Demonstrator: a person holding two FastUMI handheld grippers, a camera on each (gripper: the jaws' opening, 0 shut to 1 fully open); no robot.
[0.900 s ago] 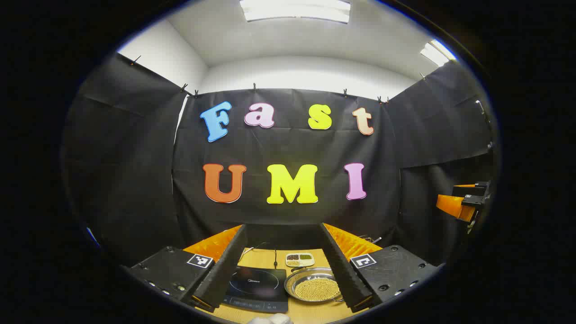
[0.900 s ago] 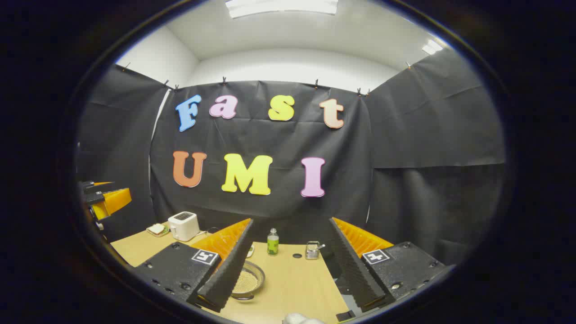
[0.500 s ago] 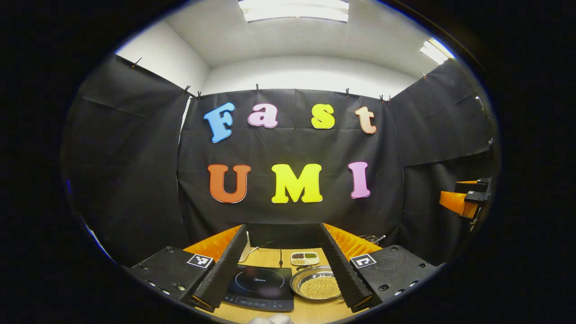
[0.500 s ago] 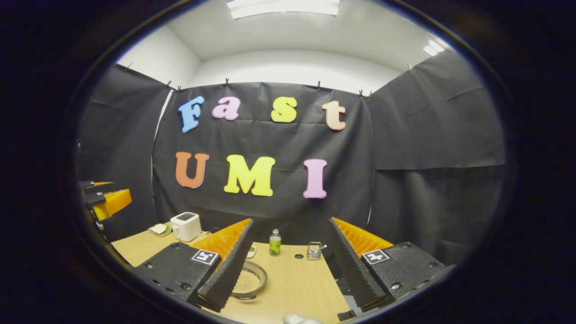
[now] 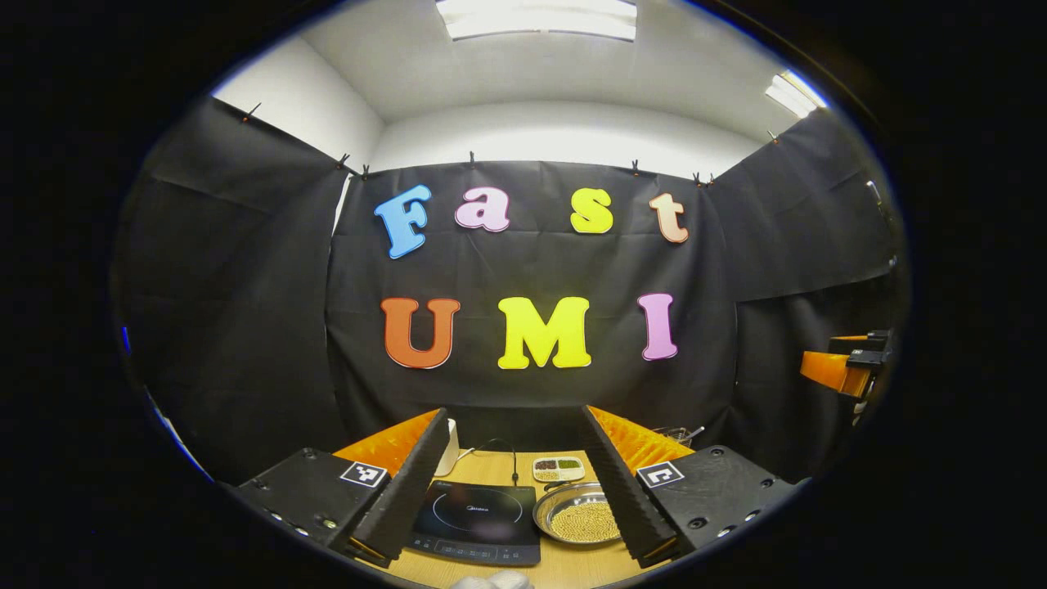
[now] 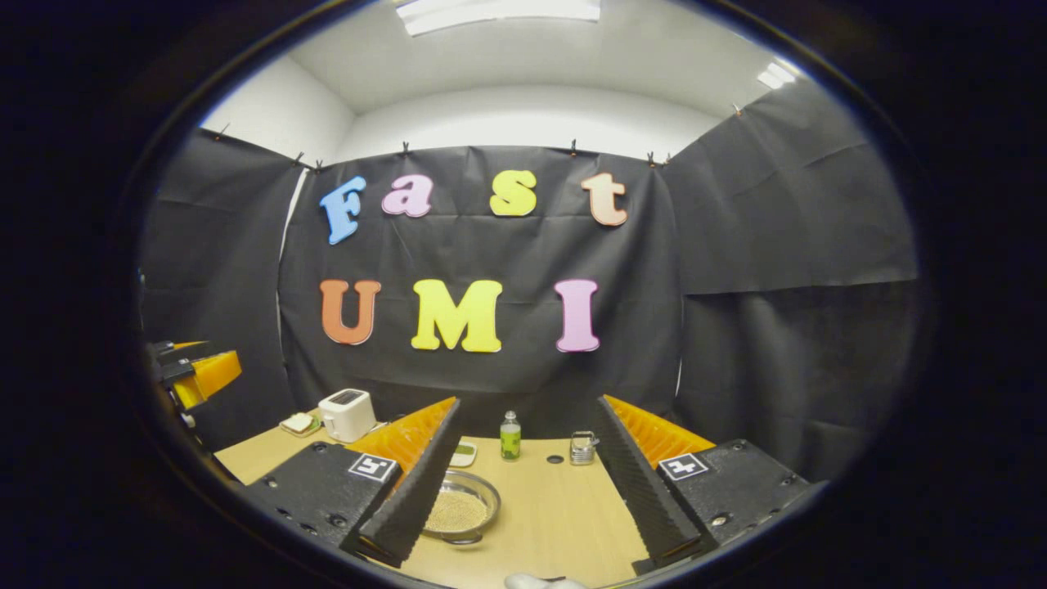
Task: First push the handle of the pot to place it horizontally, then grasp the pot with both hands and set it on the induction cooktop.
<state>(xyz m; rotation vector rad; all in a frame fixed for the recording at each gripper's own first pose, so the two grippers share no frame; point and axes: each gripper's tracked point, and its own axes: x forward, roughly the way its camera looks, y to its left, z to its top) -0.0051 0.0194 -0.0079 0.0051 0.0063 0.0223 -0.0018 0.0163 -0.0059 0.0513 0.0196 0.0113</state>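
The pot (image 5: 581,519) is a shallow steel pan full of small yellow beans. It sits on the wooden table (image 5: 491,469), just right of the black induction cooktop (image 5: 478,523). My left gripper (image 5: 514,413) is open above the table's near side, and cooktop and pot show between its fingers. In the right gripper view the pot (image 6: 458,515) lies low on the left, partly behind the left finger. My right gripper (image 6: 527,402) is open, holds nothing, and stands well clear of the pot. The pot's handles are too small to make out.
A small tray of beans (image 5: 559,469) and a power cord lie behind the cooktop. A green bottle (image 6: 510,436) and a metal holder (image 6: 582,448) stand at the table's back. A white toaster (image 6: 348,413) and a small dish (image 6: 298,423) sit far left.
Both views have shifted slightly and show a little more of the table. The cooktop and pot have slid a bit rightward in the left gripper view. Both grippers stay open.
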